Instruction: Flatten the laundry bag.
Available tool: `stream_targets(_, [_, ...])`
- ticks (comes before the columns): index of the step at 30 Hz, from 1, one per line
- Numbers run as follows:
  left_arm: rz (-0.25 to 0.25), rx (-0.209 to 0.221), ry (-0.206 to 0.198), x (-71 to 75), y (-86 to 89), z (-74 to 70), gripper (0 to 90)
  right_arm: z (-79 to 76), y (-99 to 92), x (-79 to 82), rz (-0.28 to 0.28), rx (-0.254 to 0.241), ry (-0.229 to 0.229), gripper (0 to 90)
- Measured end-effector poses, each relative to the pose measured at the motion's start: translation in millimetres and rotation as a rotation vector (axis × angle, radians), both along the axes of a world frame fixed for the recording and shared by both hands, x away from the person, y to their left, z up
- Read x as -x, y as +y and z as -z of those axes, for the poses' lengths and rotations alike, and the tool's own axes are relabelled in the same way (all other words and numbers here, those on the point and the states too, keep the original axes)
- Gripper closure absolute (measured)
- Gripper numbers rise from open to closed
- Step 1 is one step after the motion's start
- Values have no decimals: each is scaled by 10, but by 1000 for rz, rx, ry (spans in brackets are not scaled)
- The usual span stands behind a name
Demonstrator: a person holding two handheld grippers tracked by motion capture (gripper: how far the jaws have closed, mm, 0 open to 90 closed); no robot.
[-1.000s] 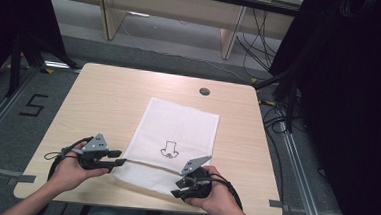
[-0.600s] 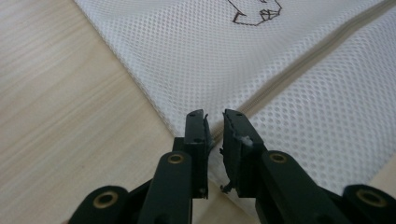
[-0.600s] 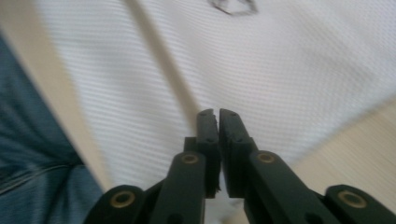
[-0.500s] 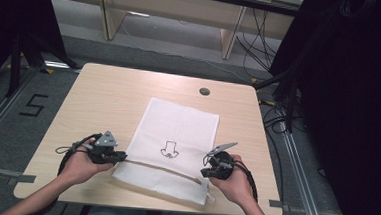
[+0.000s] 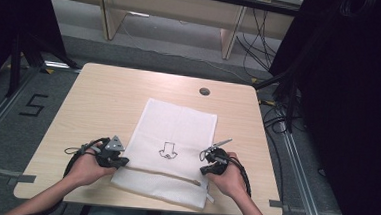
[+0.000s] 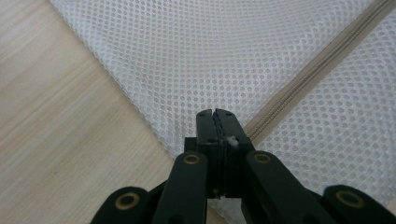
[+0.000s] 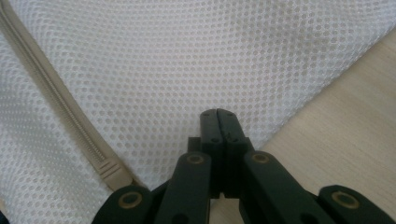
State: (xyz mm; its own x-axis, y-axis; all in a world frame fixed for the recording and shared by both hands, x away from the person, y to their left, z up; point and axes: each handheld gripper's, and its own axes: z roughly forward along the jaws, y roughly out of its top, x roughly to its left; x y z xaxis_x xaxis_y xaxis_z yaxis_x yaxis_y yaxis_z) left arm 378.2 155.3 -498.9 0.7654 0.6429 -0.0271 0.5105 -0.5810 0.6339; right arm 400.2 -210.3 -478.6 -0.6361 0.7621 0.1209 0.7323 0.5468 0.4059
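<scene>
A white mesh bag lies flat on the wooden table, with a beige zipper across its near end and a black arrow print. My left gripper sits at the bag's left edge beside the zipper. Its jaws have just been closing and now pinch the mesh, with a white bit showing between them. My right gripper is at the bag's right edge, jaws together on the mesh, with the zipper end to their left.
A round cable hole sits near the table's far edge. Bare tabletop lies left and right of the bag. Desks, cables and dark stands surround the table; a "5" is marked on the floor at left.
The right hand moved from the bag's near edge out to its right edge. Both grippers' jaws closed. The left hand stayed almost where it was.
</scene>
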Motion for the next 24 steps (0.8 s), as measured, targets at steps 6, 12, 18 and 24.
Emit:
stream_targets(6, [13, -11, 2, 33, 14, -7, 885, 38, 28, -41, 0, 8, 6, 900])
stream_targets(12, [-3, -13, 25, 84, 49, -6, 885, 45, 66, -125, -6, 7, -5, 900])
stream_targets(18, [-21, -37, 47, 66, 131, 1, 883, 49, 164, -232, -9, 15, -27, 900])
stream_targets(24, [-29, -41, 59, 57, 153, 2, 884, 51, 244, -312, -14, 34, -51, 900])
